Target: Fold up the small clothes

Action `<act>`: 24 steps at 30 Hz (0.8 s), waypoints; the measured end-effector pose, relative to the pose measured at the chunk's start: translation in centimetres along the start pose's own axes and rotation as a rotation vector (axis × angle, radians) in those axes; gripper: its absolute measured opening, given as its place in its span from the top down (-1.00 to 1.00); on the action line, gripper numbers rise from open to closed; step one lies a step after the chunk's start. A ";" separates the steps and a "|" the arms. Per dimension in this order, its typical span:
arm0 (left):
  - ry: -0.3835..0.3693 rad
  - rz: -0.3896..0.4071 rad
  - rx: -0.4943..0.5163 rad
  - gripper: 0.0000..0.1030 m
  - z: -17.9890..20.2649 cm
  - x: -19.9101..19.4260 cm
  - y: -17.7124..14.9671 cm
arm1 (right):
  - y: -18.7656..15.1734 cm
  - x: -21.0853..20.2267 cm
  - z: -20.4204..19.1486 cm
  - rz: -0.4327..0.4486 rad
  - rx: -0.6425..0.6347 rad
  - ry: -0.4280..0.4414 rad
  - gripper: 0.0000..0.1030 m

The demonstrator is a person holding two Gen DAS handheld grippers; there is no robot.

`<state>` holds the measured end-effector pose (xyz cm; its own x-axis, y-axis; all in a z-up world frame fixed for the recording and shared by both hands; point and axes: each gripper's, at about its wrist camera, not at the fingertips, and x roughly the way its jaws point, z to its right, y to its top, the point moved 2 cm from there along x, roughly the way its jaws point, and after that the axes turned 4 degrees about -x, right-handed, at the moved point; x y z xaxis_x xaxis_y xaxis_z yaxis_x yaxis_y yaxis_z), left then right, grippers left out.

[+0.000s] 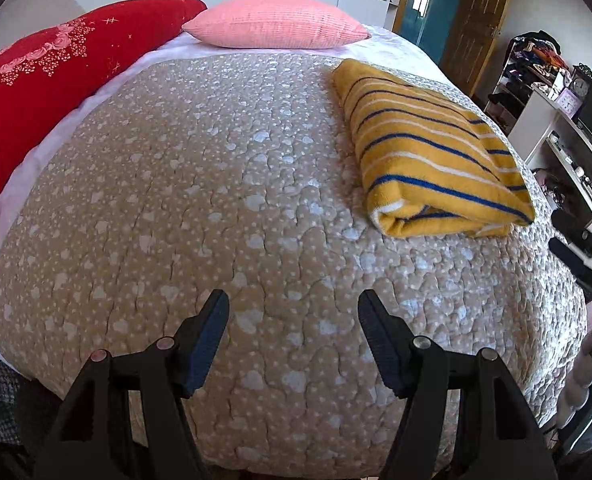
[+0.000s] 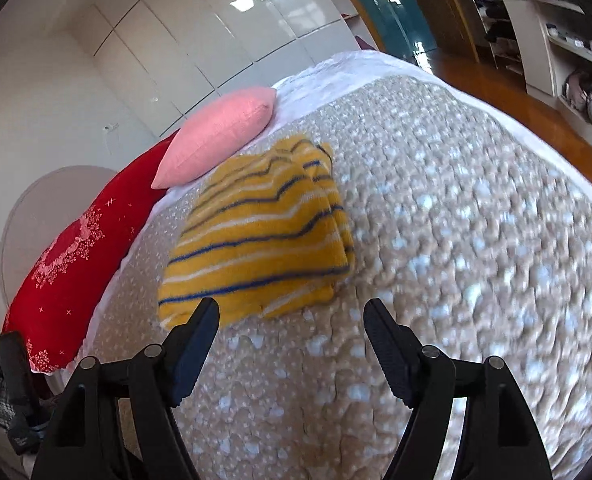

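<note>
A yellow garment with blue and white stripes (image 1: 428, 152) lies folded into a compact rectangle on the right side of the beige quilted bedspread (image 1: 215, 200). It also shows in the right wrist view (image 2: 255, 240), just beyond the fingers. My left gripper (image 1: 293, 312) is open and empty above the bedspread, well short of the garment. My right gripper (image 2: 291, 320) is open and empty, hovering just in front of the garment's near edge. The right wrist view is motion-blurred.
A pink pillow (image 1: 275, 20) and a long red pillow (image 1: 47, 80) lie at the head of the bed, also seen in the right wrist view. White shelves with clutter (image 1: 556, 120) stand past the bed's right edge. A wooden door (image 1: 476, 20) is beyond.
</note>
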<state>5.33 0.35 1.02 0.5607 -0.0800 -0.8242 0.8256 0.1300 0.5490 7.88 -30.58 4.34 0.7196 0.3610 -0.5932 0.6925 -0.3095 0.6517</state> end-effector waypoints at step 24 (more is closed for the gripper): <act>-0.036 0.023 0.050 -0.29 0.8 3.3 7.7 | 7.3 9.2 4.3 -0.109 0.109 0.006 -0.54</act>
<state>13.58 0.33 2.63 0.5807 -0.1132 -0.8062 0.8141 0.0827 0.5748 19.76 -33.31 1.63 0.6394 0.4029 -0.6549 0.7685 -0.3613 0.5280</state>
